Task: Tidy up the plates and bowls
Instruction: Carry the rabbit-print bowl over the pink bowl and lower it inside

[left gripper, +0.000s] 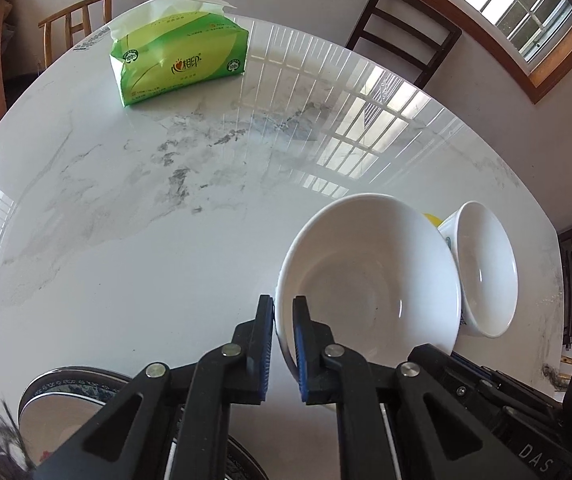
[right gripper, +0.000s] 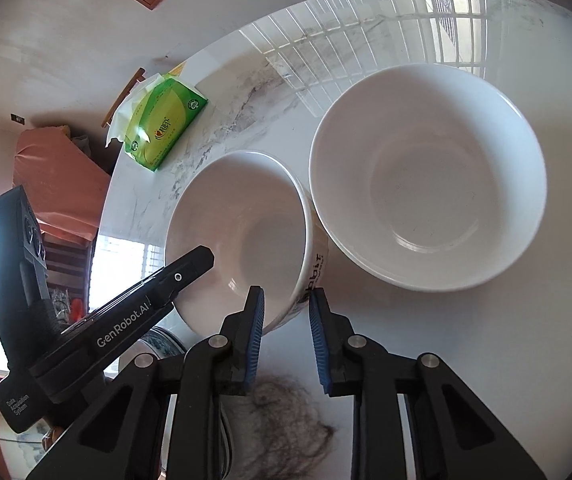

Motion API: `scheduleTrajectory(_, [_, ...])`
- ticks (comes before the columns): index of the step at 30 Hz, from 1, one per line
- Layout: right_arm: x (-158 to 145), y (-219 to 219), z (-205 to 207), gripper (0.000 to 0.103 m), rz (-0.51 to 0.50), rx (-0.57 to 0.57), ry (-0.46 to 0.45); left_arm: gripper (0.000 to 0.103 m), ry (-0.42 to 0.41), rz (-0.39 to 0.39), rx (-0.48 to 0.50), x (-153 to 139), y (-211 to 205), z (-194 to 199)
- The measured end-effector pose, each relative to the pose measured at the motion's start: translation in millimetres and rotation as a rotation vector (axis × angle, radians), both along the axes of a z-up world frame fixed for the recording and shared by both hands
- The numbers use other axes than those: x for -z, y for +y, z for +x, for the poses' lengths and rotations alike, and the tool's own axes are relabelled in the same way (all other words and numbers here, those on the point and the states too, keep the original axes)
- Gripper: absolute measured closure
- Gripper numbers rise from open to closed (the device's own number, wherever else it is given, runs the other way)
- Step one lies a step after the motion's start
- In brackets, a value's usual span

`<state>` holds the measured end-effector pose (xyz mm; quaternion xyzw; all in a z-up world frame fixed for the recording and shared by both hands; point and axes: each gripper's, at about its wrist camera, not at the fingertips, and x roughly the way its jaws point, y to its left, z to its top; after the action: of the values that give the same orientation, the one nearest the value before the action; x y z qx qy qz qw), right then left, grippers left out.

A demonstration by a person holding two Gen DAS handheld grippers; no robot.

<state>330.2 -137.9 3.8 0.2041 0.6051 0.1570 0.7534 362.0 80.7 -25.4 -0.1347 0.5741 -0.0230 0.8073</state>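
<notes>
Lettered bowl [right gripper: 246, 232]: white, empty, near the front edge of the marble desk [left gripper: 126, 220], and tilted. We cannot tell whether its base has left the desk.

Left gripper [left gripper: 283, 304]: its fingers are almost pressed together and pinch the bowl's thin rim, 1 pad inside and 1 outside.

Right gripper [right gripper: 286, 294]: its fingers stand a little wider and clamp the lettered wall, apparently on the opposite side of the same bowl. We therefore read this as a 2-point hold.

Second bowl [right gripper: 425, 176]: also white and empty, just beside the held bowl, with their walls touching or nearly so.

Blue-patterned plate [left gripper: 66, 380]: low at the left and mostly hidden by the gripper. The part we see carries nothing.

Tissue pack [left gripper: 178, 64]: well apart, at the far side of the desk.

We judge the step in hand to be lifting the lettered bowl so it can be nested with its neighbour. To do this well:
- Raise both hands together so the rim stays level and neither pinch twists on the glazed wall.
- Clear the neighbour's rim before moving sideways.
- Lower the bowl centred and release only once it is seated.

Glazed ceramic is slick and brittle, so a shallow rim pinch may slip.
</notes>
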Motion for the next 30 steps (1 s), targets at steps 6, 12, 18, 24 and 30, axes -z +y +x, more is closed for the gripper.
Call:
scheduleTrajectory(6, [-8,0,-9,0.084,-0.001,-0.021,-0.020,0.092,-0.019,-0.031,-0.038,-23,7,-33])
scheduleTrajectory(12, [-36,-3,-33,0.086,0.029,-0.057,-0.073,0.091,-0.080,-0.032,-0.036,-62,3,-80])
scheduleTrajectory(18, [-64,-15,-72,0.087,0.055,-0.089,-0.110,0.089,-0.109,-0.057,0.013,-92,-15,-133])
scheduleTrajectory(24, [-84,-36,-123,0.087,0.056,-0.123,-0.139,0.089,-0.092,-0.087,0.068,-100,-36,-184])
scheduleTrajectory(30, [-90,-55,-169,0.087,0.030,-0.141,-0.140,0.088,-0.066,-0.070,0.103,-91,-56,-218])
